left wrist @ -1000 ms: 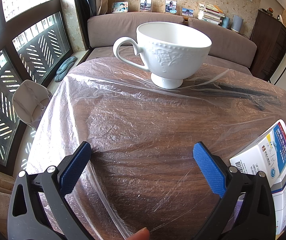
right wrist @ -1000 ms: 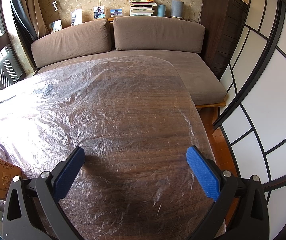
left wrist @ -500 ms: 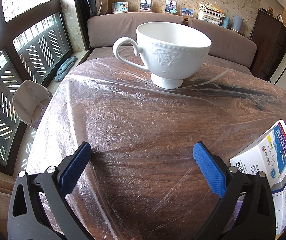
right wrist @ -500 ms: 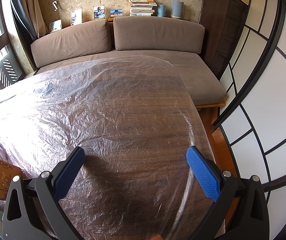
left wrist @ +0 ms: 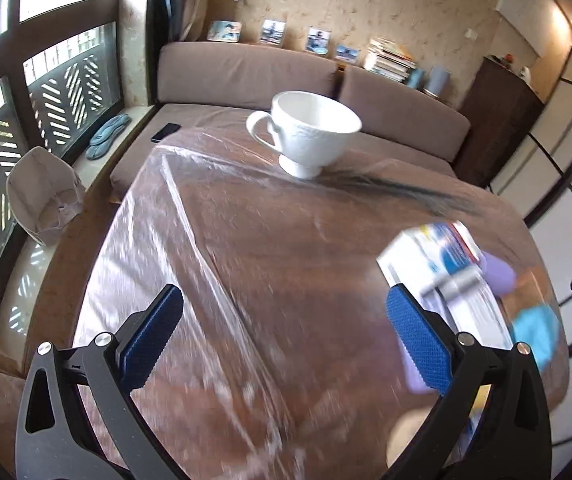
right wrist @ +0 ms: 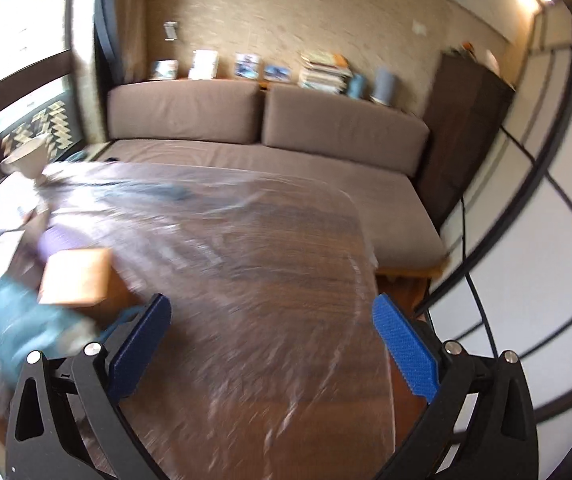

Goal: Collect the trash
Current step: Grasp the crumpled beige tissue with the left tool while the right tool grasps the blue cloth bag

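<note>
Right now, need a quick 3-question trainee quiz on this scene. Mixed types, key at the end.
1. True or false: the left gripper is shut on the white cup.
2. Multiple choice: what covers the wooden table? A) newspaper B) clear plastic film C) a cloth
3. Fill in: in the right wrist view, the tan box lies to the ___ of the right gripper.

Key: 1 false, both grippers are open and hold nothing; 2 B; 3 left.
</note>
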`<state>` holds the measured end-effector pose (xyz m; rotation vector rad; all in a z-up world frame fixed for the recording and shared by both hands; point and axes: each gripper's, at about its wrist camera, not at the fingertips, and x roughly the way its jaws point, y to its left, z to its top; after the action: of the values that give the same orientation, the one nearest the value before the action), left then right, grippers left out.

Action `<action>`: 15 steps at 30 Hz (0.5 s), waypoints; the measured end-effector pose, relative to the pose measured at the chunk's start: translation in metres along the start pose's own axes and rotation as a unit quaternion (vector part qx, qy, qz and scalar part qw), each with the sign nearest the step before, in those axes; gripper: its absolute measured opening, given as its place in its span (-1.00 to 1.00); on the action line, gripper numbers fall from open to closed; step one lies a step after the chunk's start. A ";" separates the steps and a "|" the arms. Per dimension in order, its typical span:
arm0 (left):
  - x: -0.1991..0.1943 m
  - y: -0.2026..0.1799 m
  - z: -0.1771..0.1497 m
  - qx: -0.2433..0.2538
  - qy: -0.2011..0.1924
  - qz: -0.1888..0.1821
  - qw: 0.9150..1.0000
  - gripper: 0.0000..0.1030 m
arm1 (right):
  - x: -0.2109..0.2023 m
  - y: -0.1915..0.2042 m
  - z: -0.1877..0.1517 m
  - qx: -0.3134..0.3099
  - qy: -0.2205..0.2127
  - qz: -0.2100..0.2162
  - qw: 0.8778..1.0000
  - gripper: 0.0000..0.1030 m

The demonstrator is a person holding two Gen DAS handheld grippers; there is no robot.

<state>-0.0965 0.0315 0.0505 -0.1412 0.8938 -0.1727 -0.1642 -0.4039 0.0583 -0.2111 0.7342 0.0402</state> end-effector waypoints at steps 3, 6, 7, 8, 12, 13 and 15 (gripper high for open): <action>-0.019 -0.024 -0.025 0.052 0.006 -0.023 0.998 0.98 | -0.028 0.045 -0.008 -0.103 -0.028 0.011 0.994 0.92; -0.020 -0.046 -0.037 0.101 0.027 -0.053 0.993 0.98 | -0.042 0.088 -0.010 -0.200 -0.048 0.039 0.978 0.92; -0.020 -0.053 -0.042 0.115 0.033 -0.059 0.991 0.98 | -0.043 0.100 -0.008 -0.227 -0.054 0.045 0.971 0.92; -0.018 -0.059 -0.047 0.128 0.038 -0.062 0.989 0.98 | -0.048 0.112 -0.010 -0.245 -0.059 0.046 0.967 0.92; -0.006 -0.077 -0.057 0.167 0.058 -0.073 0.982 0.98 | -0.039 0.154 -0.012 -0.347 -0.070 0.046 0.934 0.92; -0.004 -0.084 -0.057 0.171 0.060 -0.076 0.980 0.98 | -0.036 0.162 -0.013 -0.365 -0.072 0.048 0.927 0.92; 0.003 -0.089 -0.064 0.183 0.068 -0.081 0.977 0.98 | -0.029 0.174 -0.016 -0.403 -0.069 0.061 0.910 0.92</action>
<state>-0.1525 -0.0595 0.0261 0.1433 0.9723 -0.5000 -0.2150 -0.2358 0.0352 -0.9444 0.5534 0.4800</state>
